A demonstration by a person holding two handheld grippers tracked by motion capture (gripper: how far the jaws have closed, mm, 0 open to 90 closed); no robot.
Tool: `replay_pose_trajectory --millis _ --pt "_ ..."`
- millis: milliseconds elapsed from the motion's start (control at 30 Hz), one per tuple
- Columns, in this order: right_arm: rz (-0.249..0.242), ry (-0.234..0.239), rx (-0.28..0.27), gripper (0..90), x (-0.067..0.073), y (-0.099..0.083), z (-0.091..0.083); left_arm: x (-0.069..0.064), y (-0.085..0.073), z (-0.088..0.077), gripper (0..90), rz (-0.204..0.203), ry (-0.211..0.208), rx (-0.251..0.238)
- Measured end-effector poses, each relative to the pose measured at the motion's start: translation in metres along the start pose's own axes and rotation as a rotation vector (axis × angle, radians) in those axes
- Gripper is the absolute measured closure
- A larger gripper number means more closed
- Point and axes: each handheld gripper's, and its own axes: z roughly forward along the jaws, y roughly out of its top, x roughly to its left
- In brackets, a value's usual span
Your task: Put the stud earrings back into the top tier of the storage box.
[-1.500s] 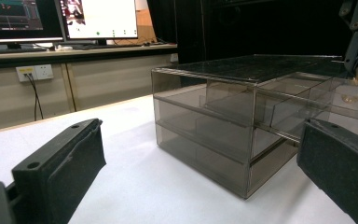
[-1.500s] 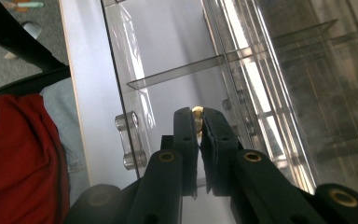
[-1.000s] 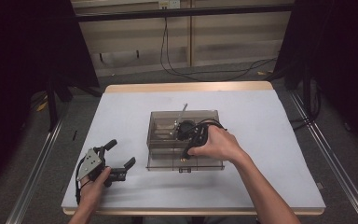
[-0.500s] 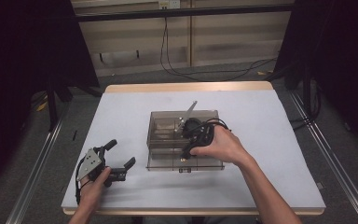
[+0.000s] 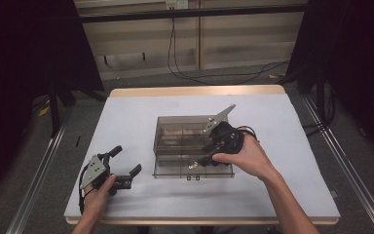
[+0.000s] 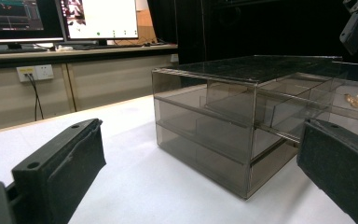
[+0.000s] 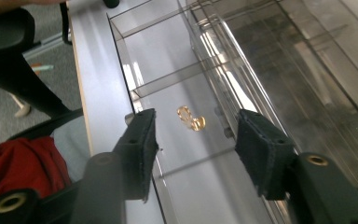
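Observation:
A smoky clear drawer box point(image 5: 185, 134) stands mid-table, its lower drawer point(image 5: 195, 171) pulled out toward the front. A small gold piece point(image 7: 191, 118) lies loose in a drawer compartment and appears in the high view as a gold piece point(image 5: 192, 165). My right gripper point(image 7: 196, 135) hovers over that compartment, open, its jaws on either side of the piece and above it. From overhead, the right gripper point(image 5: 208, 155) sits at the box's right front. My left gripper point(image 5: 126, 159) rests open on the table left of the box, with nothing between its jaws point(image 6: 200, 158).
The drawer box point(image 6: 242, 121) has several divided compartments on two levels. White table point(image 5: 136, 112) ends in a wooden far edge point(image 5: 195, 91). Dark stands flank both sides; cables lie on the floor behind. Monitors point(image 6: 56, 18) sit on a bench beyond.
My right gripper has shifted a little to the right over the drawer and its grey plate now points further right. The left gripper has stayed put.

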Motion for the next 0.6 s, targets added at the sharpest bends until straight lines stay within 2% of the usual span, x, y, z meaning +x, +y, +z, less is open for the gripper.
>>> replay_pose_trajectory --millis 67,100,133,200,233,300,500,533,600 --pt "0.026 -0.010 -0.050 41.6 -0.002 -0.009 -0.009 0.000 0.000 0.000 0.7 -0.001 -0.001 0.000" --pt "0.026 -0.010 -0.050 41.6 -0.002 -0.009 -0.009 0.000 0.000 0.000 0.7 -0.001 -0.001 0.000" --pt "0.032 -0.026 -0.078 37.2 -0.003 -0.014 -0.015 0.000 0.000 0.000 0.7 -0.001 -0.002 0.000" --pt "0.037 -0.032 -0.088 35.6 -0.003 -0.017 -0.017 0.000 0.000 0.000 0.7 0.000 -0.001 0.001" --pt "0.047 -0.047 -0.111 32.7 -0.004 -0.022 -0.022 0.000 0.000 0.000 0.7 0.001 0.001 0.000" --pt "0.062 -0.077 -0.125 28.6 -0.004 -0.028 -0.026 0.000 0.000 0.000 0.7 0.001 0.001 0.000" --pt "0.099 -0.101 -0.165 25.5 -0.007 -0.044 -0.034 0.000 0.000 0.000 0.7 0.001 0.001 0.000" --pt "0.109 -0.123 -0.177 25.1 -0.007 -0.051 -0.036 0.000 0.000 0.000 0.7 0.001 0.001 0.000" --pt "0.124 -0.134 -0.191 23.4 -0.008 -0.057 -0.038 0.000 0.000 0.000 0.7 0.002 0.001 0.000"
